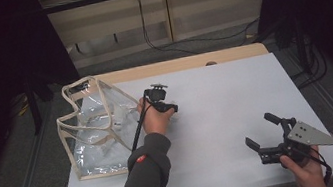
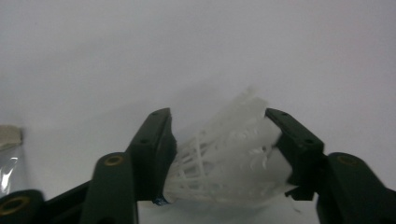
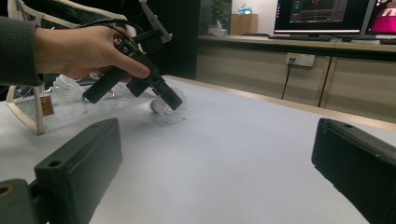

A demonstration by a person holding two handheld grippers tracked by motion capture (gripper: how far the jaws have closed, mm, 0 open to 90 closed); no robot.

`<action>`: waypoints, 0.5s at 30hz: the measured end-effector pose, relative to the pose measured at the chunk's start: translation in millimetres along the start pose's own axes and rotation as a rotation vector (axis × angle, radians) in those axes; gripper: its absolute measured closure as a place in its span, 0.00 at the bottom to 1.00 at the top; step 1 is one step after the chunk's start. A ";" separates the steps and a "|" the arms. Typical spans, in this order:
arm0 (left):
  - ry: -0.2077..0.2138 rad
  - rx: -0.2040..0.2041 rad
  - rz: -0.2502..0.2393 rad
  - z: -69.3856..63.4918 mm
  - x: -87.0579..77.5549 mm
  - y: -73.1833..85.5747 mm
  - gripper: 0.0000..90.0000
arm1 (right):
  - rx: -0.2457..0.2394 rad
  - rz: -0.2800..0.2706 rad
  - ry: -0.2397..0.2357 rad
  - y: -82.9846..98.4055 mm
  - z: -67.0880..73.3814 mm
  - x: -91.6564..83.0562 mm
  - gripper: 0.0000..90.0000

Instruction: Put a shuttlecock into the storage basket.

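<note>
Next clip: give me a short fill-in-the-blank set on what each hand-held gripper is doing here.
1. The left hand-held gripper has its jaws around a white ____.
2. The right hand-held gripper holds ____.
3. The clear bag lies to the ____ of the left hand in the high view.

Missing words: shuttlecock; nothing; left

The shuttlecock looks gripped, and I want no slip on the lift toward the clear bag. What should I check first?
1. Left gripper jaws on both sides of the shuttlecock, pads pressing its skirt: ok.
2. Skirt not crushed: cannot tell; the mesh is blurred.
3. Cork end seated between the jaws: cannot tell; hidden in the left gripper view.
4. Clear bag mouth open beside the left hand: ok.
5. Right gripper open and well apart from the lift path: ok.
6. White table bare between shuttlecock and bag: ok.
</note>
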State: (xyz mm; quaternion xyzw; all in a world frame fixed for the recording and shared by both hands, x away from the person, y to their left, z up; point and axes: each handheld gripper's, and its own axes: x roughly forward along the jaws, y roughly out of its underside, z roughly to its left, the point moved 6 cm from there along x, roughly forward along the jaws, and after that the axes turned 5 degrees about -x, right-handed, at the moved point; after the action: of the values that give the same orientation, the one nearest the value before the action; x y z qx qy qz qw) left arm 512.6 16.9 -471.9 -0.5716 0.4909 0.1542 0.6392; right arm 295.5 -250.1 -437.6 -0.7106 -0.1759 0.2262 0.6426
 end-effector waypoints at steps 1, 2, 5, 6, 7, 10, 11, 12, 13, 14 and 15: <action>0.003 -0.002 0.002 0.6 -1.1 0.3 0.53 | 0.002 0.000 0.000 -0.1 0.1 0.0 0.02; -0.001 -0.008 0.004 1.9 -2.7 0.6 0.55 | 0.002 0.000 0.000 -0.1 0.1 0.0 0.02; -0.002 -0.012 0.001 4.0 -5.3 1.6 0.62 | 0.001 0.002 -0.003 0.0 0.6 0.1 0.02; -0.007 -0.007 -0.002 4.7 -6.1 1.8 0.63 | 0.000 0.003 -0.004 0.0 0.8 0.2 0.02; -0.009 0.002 -0.003 5.3 -6.8 2.1 0.65 | -0.001 0.003 -0.004 -0.1 0.9 0.3 0.02; -0.018 0.009 0.004 6.0 -9.9 2.7 0.68 | -0.002 0.001 -0.004 -0.5 1.1 0.3 0.02; -0.017 0.009 0.005 6.5 -11.0 2.6 0.70 | -0.002 0.001 -0.004 -0.5 1.1 0.3 0.02; -0.022 0.007 0.000 7.5 -12.5 2.3 0.71 | -0.002 0.001 -0.004 -0.5 1.1 0.3 0.02; -0.024 0.000 0.001 7.7 -13.4 2.3 0.72 | -0.001 0.001 -0.004 -0.5 1.0 0.3 0.02; -0.023 -0.002 0.002 8.4 -14.7 2.3 0.73 | -0.001 0.002 -0.004 -0.4 1.0 0.4 0.02; -0.026 -0.004 -0.002 9.2 -15.7 2.0 0.74 | -0.001 0.003 -0.003 -0.2 1.0 0.5 0.02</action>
State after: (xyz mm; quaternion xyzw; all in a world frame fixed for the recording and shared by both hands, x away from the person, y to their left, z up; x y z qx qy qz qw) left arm 507.8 31.3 -461.7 -0.5713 0.4815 0.1622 0.6445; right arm 295.3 -249.1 -437.5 -0.7109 -0.1761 0.2282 0.6415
